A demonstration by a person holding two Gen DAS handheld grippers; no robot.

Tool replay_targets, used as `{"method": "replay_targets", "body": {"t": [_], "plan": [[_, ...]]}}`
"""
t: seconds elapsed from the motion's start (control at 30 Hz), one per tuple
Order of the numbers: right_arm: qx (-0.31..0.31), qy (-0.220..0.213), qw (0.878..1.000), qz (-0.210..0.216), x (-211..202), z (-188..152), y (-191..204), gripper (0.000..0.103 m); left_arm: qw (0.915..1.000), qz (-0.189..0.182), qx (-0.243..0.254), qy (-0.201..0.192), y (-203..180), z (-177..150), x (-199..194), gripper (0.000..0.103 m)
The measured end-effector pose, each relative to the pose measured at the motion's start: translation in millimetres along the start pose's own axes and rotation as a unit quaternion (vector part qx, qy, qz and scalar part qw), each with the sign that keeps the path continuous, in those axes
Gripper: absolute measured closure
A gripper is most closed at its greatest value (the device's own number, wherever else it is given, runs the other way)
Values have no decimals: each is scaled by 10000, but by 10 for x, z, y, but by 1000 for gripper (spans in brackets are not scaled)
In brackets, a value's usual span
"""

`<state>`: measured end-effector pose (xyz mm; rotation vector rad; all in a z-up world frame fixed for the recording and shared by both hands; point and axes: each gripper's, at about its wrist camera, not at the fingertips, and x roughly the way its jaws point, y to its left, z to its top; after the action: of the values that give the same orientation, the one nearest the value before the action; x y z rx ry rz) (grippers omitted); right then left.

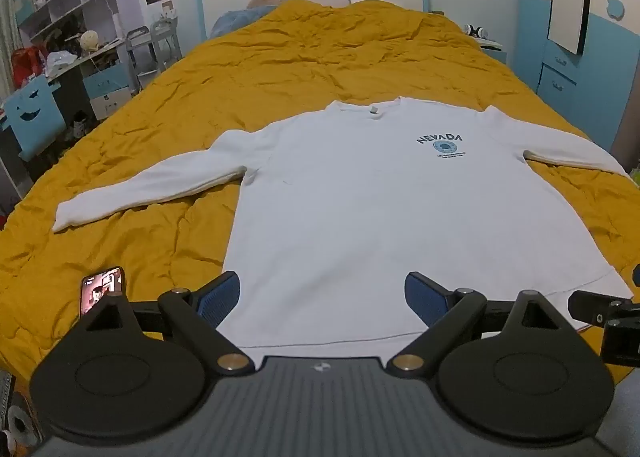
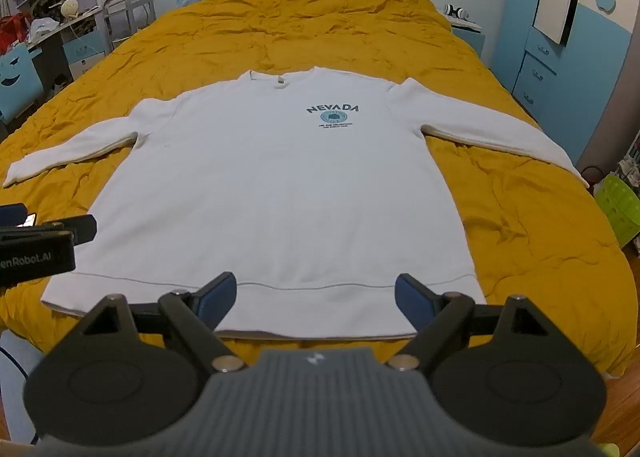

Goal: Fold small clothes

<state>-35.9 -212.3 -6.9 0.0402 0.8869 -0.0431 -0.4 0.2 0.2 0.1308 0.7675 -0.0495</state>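
A white long-sleeved sweatshirt [image 1: 360, 209] with a blue "NEVADA" print lies flat and face up on the yellow bedspread [image 1: 280, 57], both sleeves spread out to the sides. It also shows in the right wrist view [image 2: 280, 185]. My left gripper [image 1: 322, 299] is open and empty, hovering over the hem near its left part. My right gripper [image 2: 316, 297] is open and empty, over the hem near its right part. Each gripper's body shows at the edge of the other view.
A phone [image 1: 102, 289] with a lit screen lies on the bedspread left of the hem. A desk and shelves [image 1: 60, 37] stand at the left, blue cabinets [image 2: 560, 57] at the right, a green basket [image 2: 618, 209] on the floor by the bed.
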Motion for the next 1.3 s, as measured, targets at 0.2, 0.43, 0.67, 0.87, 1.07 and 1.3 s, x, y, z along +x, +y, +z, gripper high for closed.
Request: {"method": "replay_targets", "body": {"t": [0.2, 0.43, 0.67, 0.87, 1.07, 1.3], "plan": [[-8, 22, 10000, 7, 19, 10, -6, 21, 10000, -45, -4, 20, -37, -11, -24, 0], [-17, -12, 10000, -11, 6, 14, 13, 21, 9998, -155, -49, 129, 26, 18, 26, 0], [-46, 28, 10000, -4, 20, 18, 13, 21, 9998, -135, -28, 114, -23, 2, 55, 0], [-51, 24, 10000, -7, 22, 16, 16, 21, 9999, -113, -34, 108, -31, -4, 60, 0], [-48, 26, 10000, -7, 24, 13, 20, 21, 9999, -107, -36, 103, -34, -6, 56, 0], [-54, 72, 10000, 8, 54, 16, 33, 21, 9999, -102, -42, 103, -37, -8, 54, 0]]}}
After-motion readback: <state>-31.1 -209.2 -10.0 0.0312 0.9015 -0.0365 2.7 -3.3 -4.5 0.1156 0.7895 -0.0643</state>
